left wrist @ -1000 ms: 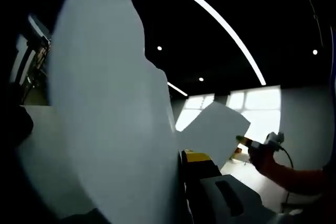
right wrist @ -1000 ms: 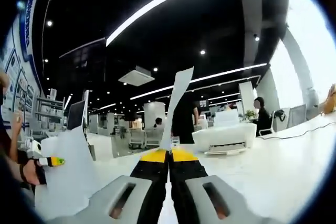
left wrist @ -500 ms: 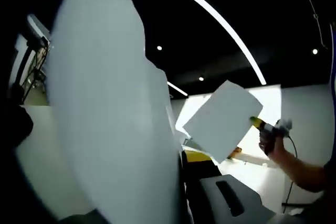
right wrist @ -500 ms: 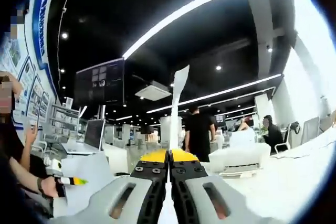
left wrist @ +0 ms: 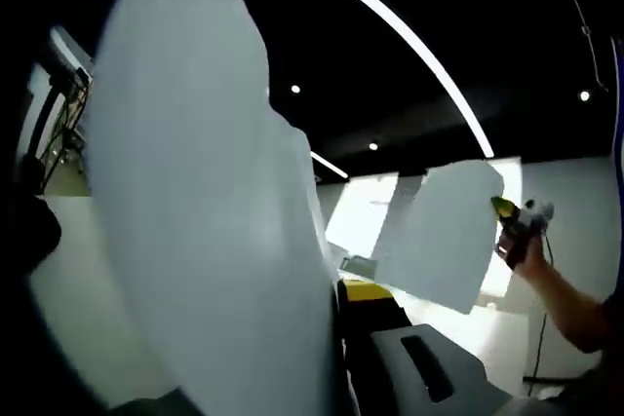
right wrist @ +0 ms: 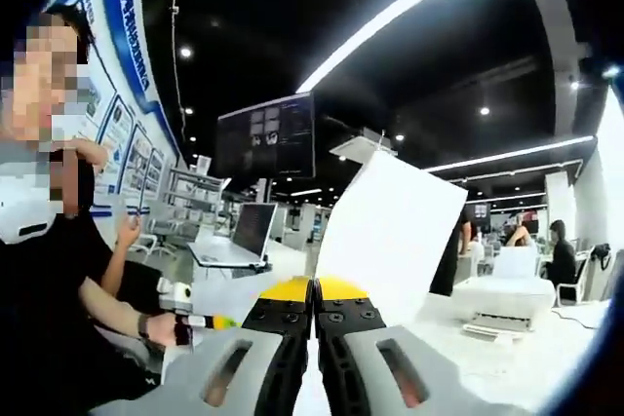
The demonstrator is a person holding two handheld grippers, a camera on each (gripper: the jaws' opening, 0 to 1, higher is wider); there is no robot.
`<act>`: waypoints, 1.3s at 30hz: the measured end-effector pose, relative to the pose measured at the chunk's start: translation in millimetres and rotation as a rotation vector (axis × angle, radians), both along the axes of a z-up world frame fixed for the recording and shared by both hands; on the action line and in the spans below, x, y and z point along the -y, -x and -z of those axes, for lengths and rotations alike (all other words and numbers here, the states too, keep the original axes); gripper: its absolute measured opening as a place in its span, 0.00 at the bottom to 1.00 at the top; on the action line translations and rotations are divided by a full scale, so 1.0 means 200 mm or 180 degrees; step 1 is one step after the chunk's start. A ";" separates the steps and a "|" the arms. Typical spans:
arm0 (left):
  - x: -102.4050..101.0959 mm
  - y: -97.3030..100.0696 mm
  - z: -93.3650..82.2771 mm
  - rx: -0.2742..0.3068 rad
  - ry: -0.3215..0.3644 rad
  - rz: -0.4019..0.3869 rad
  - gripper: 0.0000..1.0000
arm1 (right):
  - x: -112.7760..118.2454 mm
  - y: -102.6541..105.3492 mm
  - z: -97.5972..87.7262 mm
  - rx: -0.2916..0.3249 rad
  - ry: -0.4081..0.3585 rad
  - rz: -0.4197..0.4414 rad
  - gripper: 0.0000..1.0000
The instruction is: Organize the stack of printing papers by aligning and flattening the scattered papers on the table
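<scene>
white printing paper sheet [right wrist: 390, 231] is being held aloft by the right gripper [right wrist: 313, 289], fingers closed on it, while the left gripper [left wrist: 343, 291] is clamping another sheet [left wrist: 195, 192]; next, lowering both onto the desk.

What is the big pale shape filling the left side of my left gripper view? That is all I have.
Observer: A sheet of paper held close to that camera. In the right gripper view the left gripper shows low at the left, paper in it.
Operator: And the sheet further off?
Observer: That sheet rises from the right gripper, whose jaws are shut on it.
Operator: Anything behind?
Observer: An open laptop on a white table.
</scene>
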State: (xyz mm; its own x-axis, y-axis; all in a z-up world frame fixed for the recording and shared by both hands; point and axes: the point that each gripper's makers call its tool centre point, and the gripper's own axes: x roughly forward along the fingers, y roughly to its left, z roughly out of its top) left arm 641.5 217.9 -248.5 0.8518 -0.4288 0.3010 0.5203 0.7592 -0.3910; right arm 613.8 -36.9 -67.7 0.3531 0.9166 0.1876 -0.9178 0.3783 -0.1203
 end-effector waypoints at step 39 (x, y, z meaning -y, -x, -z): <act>0.00 0.00 0.00 -0.0002 -0.0023 0.0003 0.08 | -0.13 0.08 0.57 -0.0859 0.1303 -0.0784 0.00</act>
State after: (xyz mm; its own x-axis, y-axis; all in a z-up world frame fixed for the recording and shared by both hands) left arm 641.3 217.6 -249.0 0.8516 -0.4317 0.2974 0.5207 0.7616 -0.3857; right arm 598.7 -10.9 -182.1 0.1052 0.9573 -0.2692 -0.9920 0.1201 0.0393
